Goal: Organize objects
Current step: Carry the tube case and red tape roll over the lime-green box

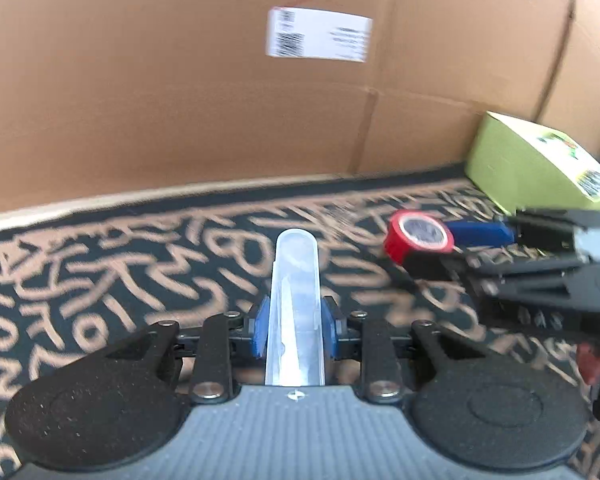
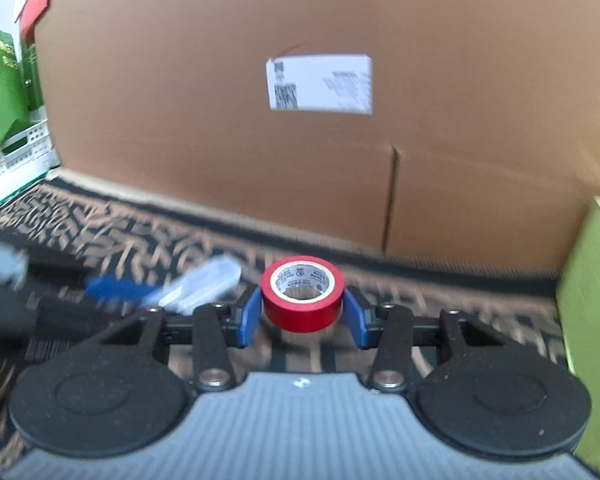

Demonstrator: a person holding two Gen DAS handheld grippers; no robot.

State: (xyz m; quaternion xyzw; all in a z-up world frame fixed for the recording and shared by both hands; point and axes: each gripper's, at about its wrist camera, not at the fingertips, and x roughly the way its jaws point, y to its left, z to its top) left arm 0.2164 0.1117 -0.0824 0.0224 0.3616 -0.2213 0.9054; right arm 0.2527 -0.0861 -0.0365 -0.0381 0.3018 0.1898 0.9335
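Note:
My left gripper (image 1: 295,328) is shut on a long clear plastic case (image 1: 296,280), which points forward over the patterned mat. Its blue pads (image 1: 260,332) press on both sides of the case. To the right in this view, my right gripper (image 1: 432,248) reaches in from the edge with a red tape roll (image 1: 404,240) at its tips. In the right wrist view the red tape roll (image 2: 300,308) sits upright between the blue pads (image 2: 250,316) of my right gripper (image 2: 302,320), and both pads touch it. The left gripper (image 2: 140,296) and the clear case (image 2: 204,284) show blurred at the left.
A large cardboard box (image 1: 180,100) with a white label (image 1: 320,34) stands close behind, along the black and tan mat (image 1: 100,272). A lime green box (image 1: 520,160) stands at the right. A green bag (image 2: 0,92) and a white basket (image 2: 24,148) are at the far left.

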